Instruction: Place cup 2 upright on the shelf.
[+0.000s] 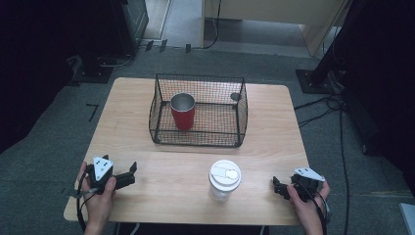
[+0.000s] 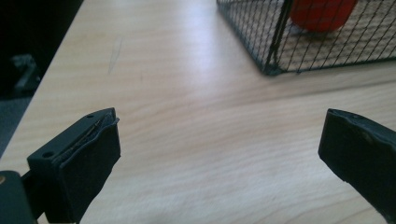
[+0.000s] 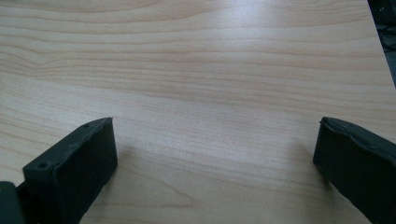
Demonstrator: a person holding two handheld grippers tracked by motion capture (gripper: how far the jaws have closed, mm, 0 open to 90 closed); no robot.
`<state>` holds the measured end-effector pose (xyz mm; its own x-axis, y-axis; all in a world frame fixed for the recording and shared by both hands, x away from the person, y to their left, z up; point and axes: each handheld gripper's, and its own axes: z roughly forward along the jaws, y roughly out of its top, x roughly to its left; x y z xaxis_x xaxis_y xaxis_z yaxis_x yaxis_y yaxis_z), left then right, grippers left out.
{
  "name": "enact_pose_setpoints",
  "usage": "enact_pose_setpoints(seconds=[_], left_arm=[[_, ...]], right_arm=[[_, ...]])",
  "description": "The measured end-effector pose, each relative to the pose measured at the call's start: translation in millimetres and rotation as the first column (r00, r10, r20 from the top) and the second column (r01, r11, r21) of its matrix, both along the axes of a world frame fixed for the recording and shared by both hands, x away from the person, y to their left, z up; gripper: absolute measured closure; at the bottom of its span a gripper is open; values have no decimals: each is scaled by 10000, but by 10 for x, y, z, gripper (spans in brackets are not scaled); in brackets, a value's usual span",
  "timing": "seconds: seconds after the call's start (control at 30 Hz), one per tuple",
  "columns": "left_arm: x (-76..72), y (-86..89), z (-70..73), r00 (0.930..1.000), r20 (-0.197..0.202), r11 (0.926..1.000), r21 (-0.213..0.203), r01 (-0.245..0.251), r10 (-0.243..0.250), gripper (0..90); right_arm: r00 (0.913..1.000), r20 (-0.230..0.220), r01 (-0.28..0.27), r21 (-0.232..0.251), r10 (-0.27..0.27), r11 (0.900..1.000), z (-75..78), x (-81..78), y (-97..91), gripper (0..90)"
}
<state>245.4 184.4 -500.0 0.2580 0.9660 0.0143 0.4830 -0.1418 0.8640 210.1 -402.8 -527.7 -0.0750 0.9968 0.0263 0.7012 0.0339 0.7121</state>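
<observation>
High view: each hand-held gripper, left [image 1: 128, 174] and right [image 1: 279, 188], rests spread near the table's [image 1: 161, 186] front edge.

A cup [image 1: 183, 110] stands in the basket [image 1: 242, 113], behind the lidded jar [image 1: 224, 179].

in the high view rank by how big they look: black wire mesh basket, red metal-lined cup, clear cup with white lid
1. Black wire mesh basket, by far the largest.
2 and 3. Clear cup with white lid and red metal-lined cup look about alike; the lidded one sits nearer the camera, so no ranking.
</observation>
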Motion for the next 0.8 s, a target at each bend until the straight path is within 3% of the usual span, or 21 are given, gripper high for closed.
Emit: enact_pose_setpoints(seconds=[0.17,0.23,0.27,0.43,0.63,0.8], left_arm=[[60,66,-87,9952,-983,9995,298,58,-29,0],[74,92,-121,9925,-1226,9994,331,88,-46,0],[76,101,-130,9912,-1322,9993,354,79,-31,0],[97,126,-166,9829,-1837,9990,440,-17,98,0],[141,92,-198,9636,-2675,9967,781,211,6,0],[146,95,-199,9621,-2725,9972,712,244,-41,0]], right_arm=[[10000,-22,61,4,-61,10000,2,-28,1,0],[10000,-68,7,-70,-8,10000,12,-43,2,0],[10000,22,37,-390,-36,9992,32,-61,14,0],[9992,397,-71,-243,80,9997,133,-102,33,0],[9977,520,-431,-146,438,9990,241,-128,105,0],[9942,728,-796,-57,798,9968,344,-149,212,0]])
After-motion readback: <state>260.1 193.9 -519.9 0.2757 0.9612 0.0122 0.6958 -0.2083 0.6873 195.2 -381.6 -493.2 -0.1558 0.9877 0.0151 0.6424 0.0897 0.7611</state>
